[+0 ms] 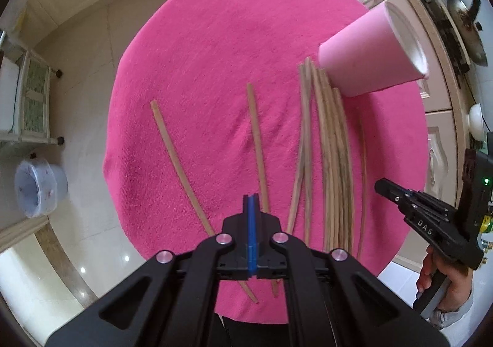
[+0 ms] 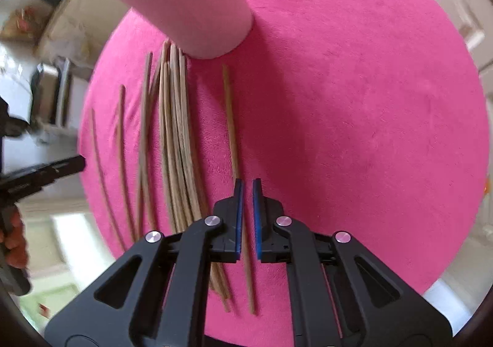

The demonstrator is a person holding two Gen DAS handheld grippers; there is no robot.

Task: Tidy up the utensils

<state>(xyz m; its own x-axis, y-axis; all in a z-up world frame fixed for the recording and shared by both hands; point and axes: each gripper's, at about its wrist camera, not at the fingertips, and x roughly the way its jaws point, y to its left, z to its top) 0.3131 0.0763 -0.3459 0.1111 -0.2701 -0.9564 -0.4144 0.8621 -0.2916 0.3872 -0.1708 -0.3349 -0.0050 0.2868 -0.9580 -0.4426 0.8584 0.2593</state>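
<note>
Chopsticks [image 1: 334,162], thin pale wooden sticks with worn, streaky grain, lie flat on a round surface [image 1: 215,39] covered by a hot-pink terry cloth with a nubby pile. In the left wrist view the main bundle, packed side by side and touching, runs from about 1 o'clock of the left gripper [image 1: 252,202] up toward a pale pink cup [image 1: 369,54]. The cup is a smooth tapered cone standing upright on its narrow base, its wide rim up and white inside, and the bundle's far tips reach just beside its base. A lone chopstick [image 1: 257,143] runs up at 12 o'clock from the left fingers and passes under them. Another single stick [image 1: 175,159] slants away toward 11 o'clock, well apart from the bundle.

The left fingers are clenched, their blue pads pressed flat together with nothing between them, above the cloth.

In the right wrist view one separate chopstick [image 2: 231,119] runs from 12 o'clock straight down through the line of the right gripper [image 2: 248,193], showing in the narrow slit between its blue pads. Whether the pads touch the stick I cannot tell; the fingers are all but clenched. The bundle [image 2: 175,137] lies at 10 to 11 o'clock of these fingers, the cup at 11 o'clock beyond it.
</note>
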